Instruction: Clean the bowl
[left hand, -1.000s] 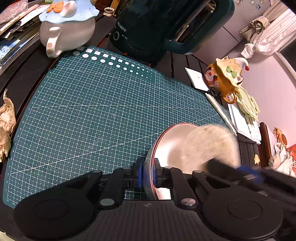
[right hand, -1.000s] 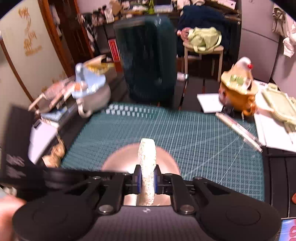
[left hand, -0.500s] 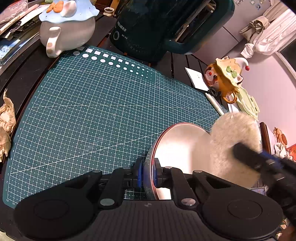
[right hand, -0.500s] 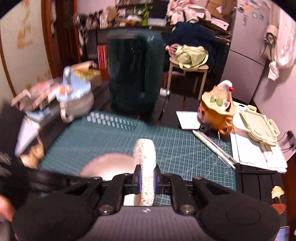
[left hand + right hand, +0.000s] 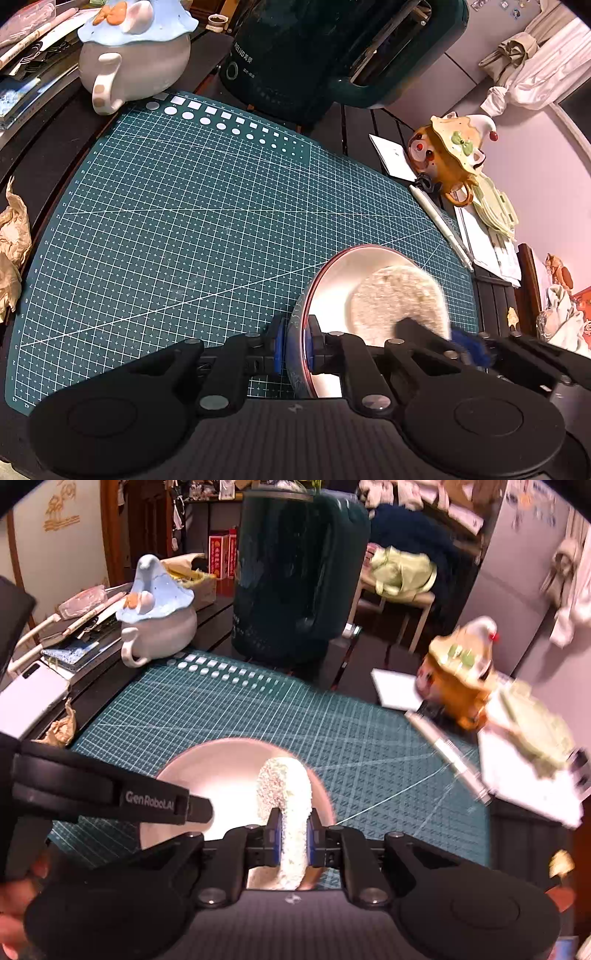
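The bowl (image 5: 332, 273) is gripped at its rim by the left tongs (image 5: 295, 347) while a sponge (image 5: 286, 794), clamped in the right tongs (image 5: 293, 834), is pressed inside it.

Deep green mat, pale bowl, creamy pad – a dark desk with bright spots

The cutting mat (image 5: 192, 221) shows teal-green, ruled in a fine white grid with long white diagonals and a row of white squares and dots along its far edge. The bowl (image 5: 343, 273) is white inside with a thin red rim; the round sponge (image 5: 399, 299) in it is off-white and speckled. Both the left gripper (image 5: 295, 349) and the right gripper (image 5: 293, 834) are black with blue pads. A grey teapot (image 5: 140, 62) wears a sky-blue lid with an orange bow, the other pot (image 5: 447, 155) is orange under a cream lid with green dots, and the tall appliance (image 5: 314, 55) is dark green.
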A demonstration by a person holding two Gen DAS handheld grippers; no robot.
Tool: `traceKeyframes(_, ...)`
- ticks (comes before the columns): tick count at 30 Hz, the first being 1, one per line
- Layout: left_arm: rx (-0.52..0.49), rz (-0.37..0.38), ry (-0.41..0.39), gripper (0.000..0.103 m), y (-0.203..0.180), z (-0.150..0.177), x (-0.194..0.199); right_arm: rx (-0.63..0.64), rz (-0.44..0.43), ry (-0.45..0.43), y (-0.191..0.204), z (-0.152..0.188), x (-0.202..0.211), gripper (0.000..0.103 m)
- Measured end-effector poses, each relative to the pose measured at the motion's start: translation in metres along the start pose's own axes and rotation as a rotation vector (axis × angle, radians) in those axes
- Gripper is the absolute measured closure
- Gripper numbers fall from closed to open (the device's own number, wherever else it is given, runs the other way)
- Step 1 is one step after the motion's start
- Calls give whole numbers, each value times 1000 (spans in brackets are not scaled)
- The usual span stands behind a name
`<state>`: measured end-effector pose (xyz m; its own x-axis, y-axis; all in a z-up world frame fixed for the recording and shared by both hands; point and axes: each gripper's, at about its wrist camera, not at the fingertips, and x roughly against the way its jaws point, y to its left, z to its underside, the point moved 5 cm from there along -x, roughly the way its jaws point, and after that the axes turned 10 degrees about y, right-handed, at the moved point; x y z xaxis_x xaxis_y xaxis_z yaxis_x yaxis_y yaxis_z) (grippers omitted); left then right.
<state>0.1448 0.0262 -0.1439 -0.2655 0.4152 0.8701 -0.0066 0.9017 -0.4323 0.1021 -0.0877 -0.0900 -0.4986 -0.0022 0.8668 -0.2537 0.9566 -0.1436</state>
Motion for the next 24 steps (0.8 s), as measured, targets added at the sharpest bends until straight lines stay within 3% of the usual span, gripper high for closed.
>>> traceKeyframes(2, 2, 1, 0, 92, 0, 0, 0, -17, 0, -34, -5, -2, 12, 92)
traceKeyframes(6, 4, -1, 1, 92, 0, 0, 0, -87, -90, -71, -17, -9, 27, 92)
traceKeyframes(10, 3, -2, 0, 92, 0, 0, 0, -132, -233, -10, -16, -8, 16, 91)
traceKeyframes(12, 3, -3, 0, 92, 0, 0, 0, -116, -240, 36, -8, -4, 1, 91)
traceKeyframes(14, 5, -2, 0, 92, 0, 1, -1, -105, -225, 73, -4, -2, -13, 91)
traceKeyframes(18, 0, -1, 0, 92, 0, 0, -1, -80, -128, 66, -5, -1, -17, 91)
traceKeyframes(21, 2, 3, 0, 92, 0, 0, -1, -44, -52, 35, -5, -1, -9, 92)
traceKeyframes(24, 7, 6, 2, 92, 1, 0, -1, -60, -52, -15, -12, -5, 8, 92)
